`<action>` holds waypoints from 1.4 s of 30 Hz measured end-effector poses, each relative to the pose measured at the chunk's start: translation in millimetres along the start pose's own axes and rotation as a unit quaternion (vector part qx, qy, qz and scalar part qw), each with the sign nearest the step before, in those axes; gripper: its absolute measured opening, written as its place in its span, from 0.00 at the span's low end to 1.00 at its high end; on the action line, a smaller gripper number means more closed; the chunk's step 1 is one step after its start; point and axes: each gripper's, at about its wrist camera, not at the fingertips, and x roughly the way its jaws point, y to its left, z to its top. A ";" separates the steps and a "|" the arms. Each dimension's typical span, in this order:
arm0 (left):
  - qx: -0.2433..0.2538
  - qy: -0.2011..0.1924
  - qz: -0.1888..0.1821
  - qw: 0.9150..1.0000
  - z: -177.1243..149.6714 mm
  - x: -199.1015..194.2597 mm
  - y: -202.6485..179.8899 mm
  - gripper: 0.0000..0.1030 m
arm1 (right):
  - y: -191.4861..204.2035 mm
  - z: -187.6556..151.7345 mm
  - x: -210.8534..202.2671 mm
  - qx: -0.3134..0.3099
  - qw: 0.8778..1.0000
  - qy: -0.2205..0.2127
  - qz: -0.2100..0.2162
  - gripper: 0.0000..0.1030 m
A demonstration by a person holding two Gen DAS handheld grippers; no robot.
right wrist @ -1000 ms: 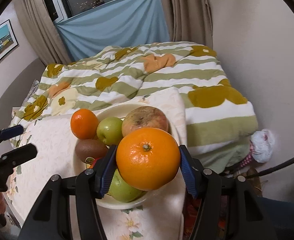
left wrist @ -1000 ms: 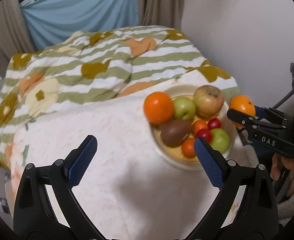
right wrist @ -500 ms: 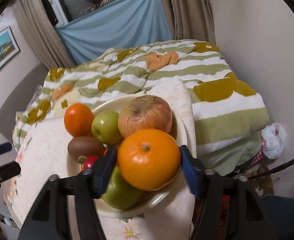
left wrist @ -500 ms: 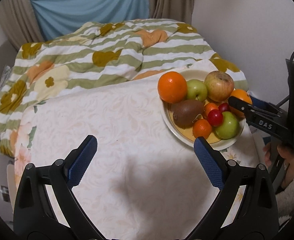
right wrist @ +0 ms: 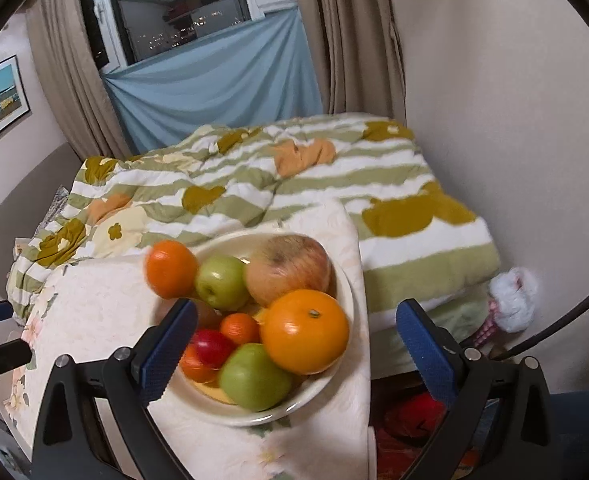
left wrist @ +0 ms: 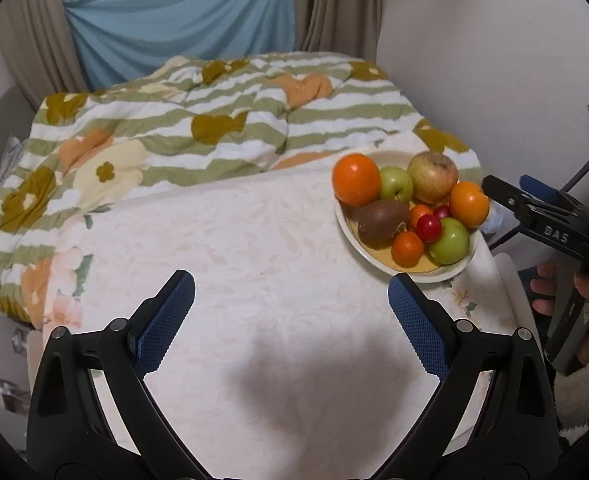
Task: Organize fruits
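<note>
My right claw [right wrist: 294,340] had just been spreading and stood wide, pinching nothing, the big orange [right wrist: 304,330] resting in the bowl [right wrist: 346,276] with the other fruit, my left claw [left wrist: 290,312] spread over bare desk [left wrist: 234,240]; little seemed left.

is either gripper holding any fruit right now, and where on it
Nothing is held. The right gripper has just been opening; the orange sits free in the bowl. The left gripper is open over bare tablecloth.
</note>
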 end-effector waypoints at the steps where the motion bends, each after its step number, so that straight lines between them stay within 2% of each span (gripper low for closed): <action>1: -0.002 -0.008 0.001 1.000 -0.9 -7.7 5.1 1.00 | 5.2 1.4 -6.3 -0.005 1.000 -0.004 -0.004 0.97; 6: -0.023 -0.057 0.014 0.998 -7.4 -52.0 35.6 1.00 | 52.6 9.7 -54.3 -0.037 0.999 -0.030 -0.010 0.99; 12: -0.042 -0.115 0.046 0.991 -20.2 -105.5 71.3 1.00 | 110.6 9.7 -96.9 -0.066 0.997 -0.035 -0.002 0.99; 20: -0.052 -0.145 0.075 0.985 -45.0 -150.0 103.0 1.00 | 161.9 -8.5 -128.0 -0.071 0.997 -0.030 -0.002 0.99; 27: -0.057 -0.146 0.073 0.985 -66.4 -163.0 114.5 1.00 | 177.1 -23.9 -134.9 -0.061 0.998 -0.018 -0.010 0.99; 42: -0.046 -0.153 0.059 0.985 -68.9 -165.1 109.7 1.00 | 182.7 -27.3 -144.3 -0.055 0.998 -0.028 -0.030 0.99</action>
